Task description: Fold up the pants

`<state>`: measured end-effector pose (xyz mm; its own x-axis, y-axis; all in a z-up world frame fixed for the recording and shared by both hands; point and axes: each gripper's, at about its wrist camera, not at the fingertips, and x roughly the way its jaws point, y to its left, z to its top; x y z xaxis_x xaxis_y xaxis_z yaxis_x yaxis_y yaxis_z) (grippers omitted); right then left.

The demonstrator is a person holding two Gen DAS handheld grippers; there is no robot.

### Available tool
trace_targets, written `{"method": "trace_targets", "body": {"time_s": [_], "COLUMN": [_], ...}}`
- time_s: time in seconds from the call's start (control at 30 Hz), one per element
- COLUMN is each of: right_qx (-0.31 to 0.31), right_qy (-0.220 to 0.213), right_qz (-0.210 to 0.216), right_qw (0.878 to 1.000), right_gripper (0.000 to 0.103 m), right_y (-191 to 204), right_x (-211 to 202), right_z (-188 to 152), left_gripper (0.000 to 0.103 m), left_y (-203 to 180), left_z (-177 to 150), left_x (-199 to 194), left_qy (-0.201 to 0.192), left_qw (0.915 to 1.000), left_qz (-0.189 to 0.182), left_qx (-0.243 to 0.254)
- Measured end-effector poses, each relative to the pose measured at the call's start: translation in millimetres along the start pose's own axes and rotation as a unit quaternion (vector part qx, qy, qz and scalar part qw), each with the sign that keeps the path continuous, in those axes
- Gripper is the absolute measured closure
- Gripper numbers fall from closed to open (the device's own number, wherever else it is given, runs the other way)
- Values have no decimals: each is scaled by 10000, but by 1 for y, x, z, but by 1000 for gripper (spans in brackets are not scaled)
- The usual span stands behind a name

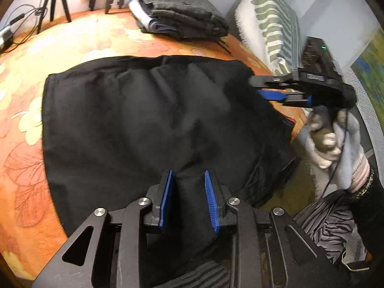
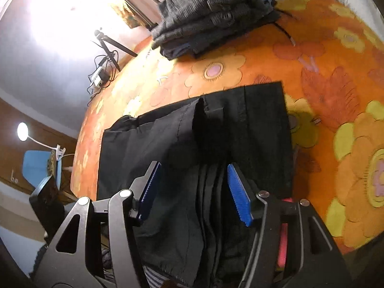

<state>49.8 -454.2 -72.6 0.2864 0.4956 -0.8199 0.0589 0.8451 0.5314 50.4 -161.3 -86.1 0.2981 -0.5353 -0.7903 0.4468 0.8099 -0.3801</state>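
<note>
Black pants lie folded over on an orange flowered bedspread. At the near edge my left gripper is shut on a raised fold of the black cloth, which fills the gap between its blue pads. A gloved hand holds my right gripper at the pants' right edge. In the right wrist view the right gripper stands open, its blue pads wide apart over layered folds of the pants and not pressing on them.
A stack of folded dark grey clothes sits at the far side of the bedspread. A green-striped pillow leans at the back right. A tripod and cables stand far left. A blue chair is beside the bed.
</note>
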Motion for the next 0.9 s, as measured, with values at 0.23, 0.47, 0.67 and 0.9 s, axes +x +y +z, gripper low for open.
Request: {"method": "trace_targets", "body": {"time_s": [0.23,0.47,0.67,0.9], "right_qx": [-262,157,-34,-575], "right_qy": [-39,-183,-378,-478], "right_qz": [-367,53,-95,-338], "right_qw": [9990,9997,9992,9966], "right_gripper": [83,63,62,62], "right_y": [14,-8,-8,15], "right_x": [6,-11,-23,-22], "right_z": [1,9,10,7], "left_gripper": [77,77,77,77], "left_y": [-33,-73,-95,-78], "left_z": [19,41,41,29], "left_x": [23,66,81,41], "left_qy": [-23,113,56,12], "left_qw": [9994,9977,9965,9969], "left_qz": [-212,-503,-540,-597], "left_qx": [256,436,629,509]}}
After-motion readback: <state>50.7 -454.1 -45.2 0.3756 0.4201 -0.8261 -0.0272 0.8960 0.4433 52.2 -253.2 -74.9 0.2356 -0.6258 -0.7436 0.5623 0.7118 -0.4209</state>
